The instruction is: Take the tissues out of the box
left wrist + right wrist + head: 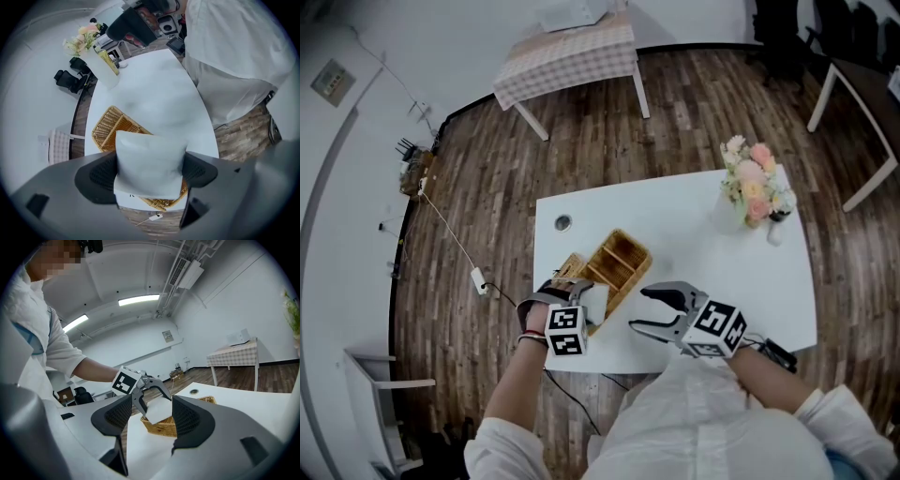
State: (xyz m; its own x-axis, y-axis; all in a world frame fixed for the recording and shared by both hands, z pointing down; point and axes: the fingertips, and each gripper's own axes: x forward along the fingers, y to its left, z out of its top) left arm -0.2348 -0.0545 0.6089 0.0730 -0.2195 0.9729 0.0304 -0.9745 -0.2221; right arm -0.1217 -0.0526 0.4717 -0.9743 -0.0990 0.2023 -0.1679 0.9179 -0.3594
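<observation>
Tissue pack (149,154), white and soft-sided, clamped across its width between the two pads of the left gripper (150,177). The jaws stand wide because the pack itself is wide, and each pad presses flat on one side face. The pack hangs over the near end of the wicker basket (623,258), which here serves as the box. In the right gripper view its lower corner sits about level with the basket rim, so whether it is fully clear of the basket cannot be told. Gripping by the sides probably keeps the pack from folding and lets it rise straight out of its compartment.

Right gripper (654,309): jaws apart with nothing between them, hovering above the bare surface (712,272) just beside the basket and pointed toward it. It appears to be waiting in reserve, placed either to steady the basket or to receive the pack.

The basket lies at an angle near the front left corner of the surface, within easy reach of both grippers. A bunch of flowers (750,183) stands near the far right corner, well apart from the work.

Counts:
- Tissue packs: one in view. The open compartments seen from the head view look empty.
- Baskets: one, split by inner dividers.
- Grippers: two, one loaded and one free.
- Bunches of flowers: one.
</observation>
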